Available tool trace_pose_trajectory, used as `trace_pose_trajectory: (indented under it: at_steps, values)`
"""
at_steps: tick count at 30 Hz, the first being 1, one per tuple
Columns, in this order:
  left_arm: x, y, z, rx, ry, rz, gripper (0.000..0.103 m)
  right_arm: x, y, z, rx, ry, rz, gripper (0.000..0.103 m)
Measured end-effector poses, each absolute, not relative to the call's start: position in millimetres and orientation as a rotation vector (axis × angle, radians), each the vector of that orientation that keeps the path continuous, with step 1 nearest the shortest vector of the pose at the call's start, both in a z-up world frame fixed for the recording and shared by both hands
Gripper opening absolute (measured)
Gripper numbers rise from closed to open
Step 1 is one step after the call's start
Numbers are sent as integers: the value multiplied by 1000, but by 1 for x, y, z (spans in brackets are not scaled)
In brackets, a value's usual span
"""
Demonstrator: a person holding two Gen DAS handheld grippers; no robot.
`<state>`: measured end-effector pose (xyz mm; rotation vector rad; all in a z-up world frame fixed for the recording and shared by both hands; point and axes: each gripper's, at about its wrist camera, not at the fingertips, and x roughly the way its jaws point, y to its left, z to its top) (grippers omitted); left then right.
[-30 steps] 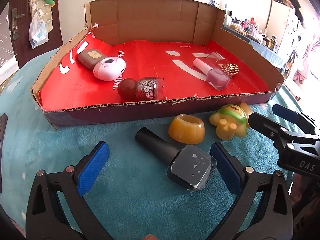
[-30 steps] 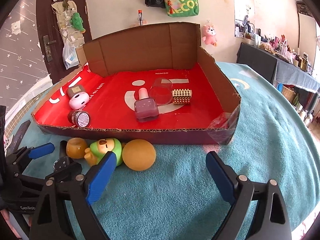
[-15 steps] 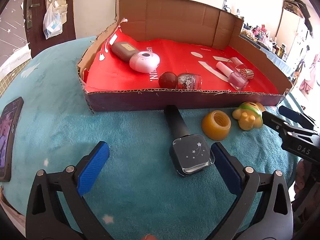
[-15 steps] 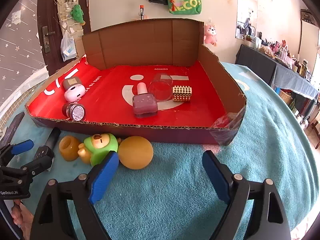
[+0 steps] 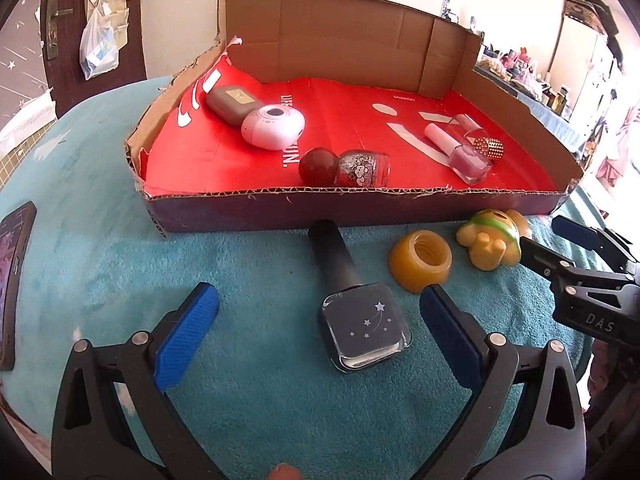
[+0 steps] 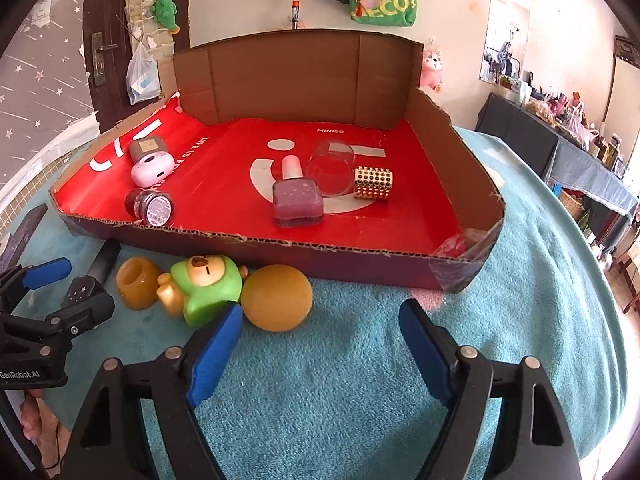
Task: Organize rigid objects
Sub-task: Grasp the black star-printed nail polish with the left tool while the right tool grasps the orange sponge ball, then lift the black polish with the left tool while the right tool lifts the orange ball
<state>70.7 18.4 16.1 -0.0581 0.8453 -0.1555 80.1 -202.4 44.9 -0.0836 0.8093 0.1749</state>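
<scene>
A black nail polish bottle point(image 5: 360, 312) with stars lies on the teal cloth between the open jaws of my left gripper point(image 5: 320, 312), nearer the right finger. It also shows in the right wrist view point(image 6: 86, 280). An amber cup point(image 5: 422, 260) and a green bear toy point(image 5: 492, 240) lie to its right, in front of the red cardboard tray point(image 5: 360, 210). My right gripper point(image 6: 320, 330) is open and empty, just in front of an amber ball point(image 6: 277, 297) beside the bear toy point(image 6: 206, 286).
The tray point(image 6: 320, 246) holds a pink round case point(image 5: 273, 126), a brown case point(image 5: 232, 100), a red glitter bottle point(image 5: 348, 166), a pink polish bottle point(image 6: 296, 194), a clear glass point(image 6: 330, 162) and a gold studded cylinder point(image 6: 373, 183). A phone point(image 5: 14, 280) lies at the left.
My left gripper has shifted left and back, so the black bottle now lies nearer its right finger. My right gripper has drawn closer to the amber ball. Both stay open.
</scene>
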Motion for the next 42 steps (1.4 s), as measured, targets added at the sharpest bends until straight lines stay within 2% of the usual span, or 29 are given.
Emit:
trace_pose_trajectory:
  at_steps: [11, 14, 16, 17, 19, 20, 22, 23, 25, 26, 39, 42]
  values:
    - [73, 14, 15, -44, 837, -154, 102, 81, -208, 43, -105, 821, 200, 81]
    - [73, 13, 15, -30, 838, -152, 100, 87, -199, 40, -135, 813, 177, 77]
    - [72, 13, 15, -27, 834, -148, 93, 93, -204, 38, -96, 829, 197, 74]
    - [72, 13, 16, -26, 831, -145, 90, 95, -205, 37, -81, 838, 207, 68]
    - [72, 13, 17, -28, 821, -143, 75, 98, -202, 36, -87, 836, 219, 50]
    - [72, 13, 17, -34, 817, -153, 73, 99, -200, 36, -92, 843, 216, 41]
    - [71, 14, 18, -42, 811, -175, 61, 97, -200, 36, -84, 837, 226, 40]
    - [70, 14, 18, -40, 809, -180, 58, 96, -202, 36, -73, 835, 230, 40]
    - [69, 12, 18, -41, 807, -203, 40, 93, -206, 37, -47, 835, 235, 40]
    - [68, 10, 19, -44, 808, -217, 38, 90, -208, 37, -40, 835, 235, 40]
    - [61, 5, 27, -39, 781, -231, 38, 62, -226, 57, 59, 788, 288, 40]
    - [58, 3, 30, -33, 768, -236, 35, 58, -226, 62, 69, 778, 304, 40]
